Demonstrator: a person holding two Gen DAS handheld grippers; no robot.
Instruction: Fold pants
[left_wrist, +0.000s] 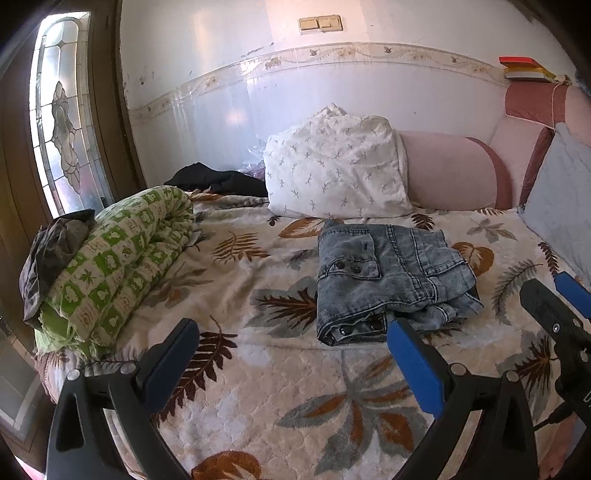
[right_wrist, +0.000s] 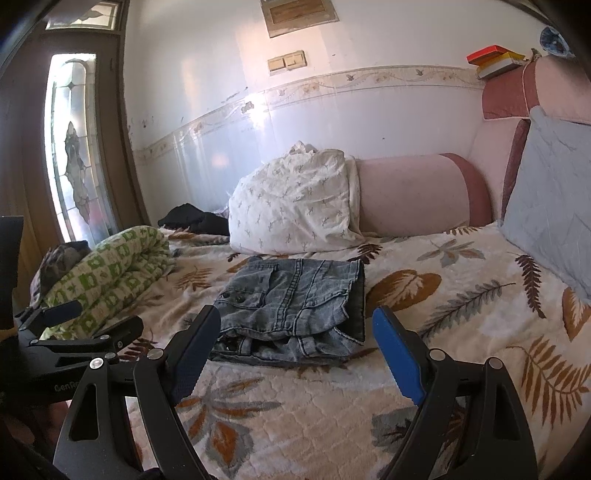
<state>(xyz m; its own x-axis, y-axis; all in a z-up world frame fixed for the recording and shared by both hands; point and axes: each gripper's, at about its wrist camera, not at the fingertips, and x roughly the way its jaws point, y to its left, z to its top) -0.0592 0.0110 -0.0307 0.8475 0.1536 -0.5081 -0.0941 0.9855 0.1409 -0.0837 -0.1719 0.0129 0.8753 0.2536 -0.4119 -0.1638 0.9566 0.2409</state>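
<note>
A pair of grey-blue denim pants (left_wrist: 391, 280) lies folded into a compact bundle on the leaf-print bedspread (left_wrist: 280, 391); it also shows in the right wrist view (right_wrist: 291, 310). My left gripper (left_wrist: 291, 332) is open and empty, hovering just in front of the bundle, its right fingertip near the bundle's front edge. My right gripper (right_wrist: 295, 321) is open and empty, also just in front of the bundle. The right gripper shows at the right edge of the left wrist view (left_wrist: 554, 295), and the left gripper at the left of the right wrist view (right_wrist: 74, 321).
A rolled green-and-white quilt (left_wrist: 118, 266) with dark clothes on it lies at the left. A white patterned pillow (left_wrist: 332, 170), pink bolster (left_wrist: 450, 173) and grey-blue cushion (left_wrist: 561, 192) stand at the back and right. Black clothing (left_wrist: 218, 181) lies by the wall.
</note>
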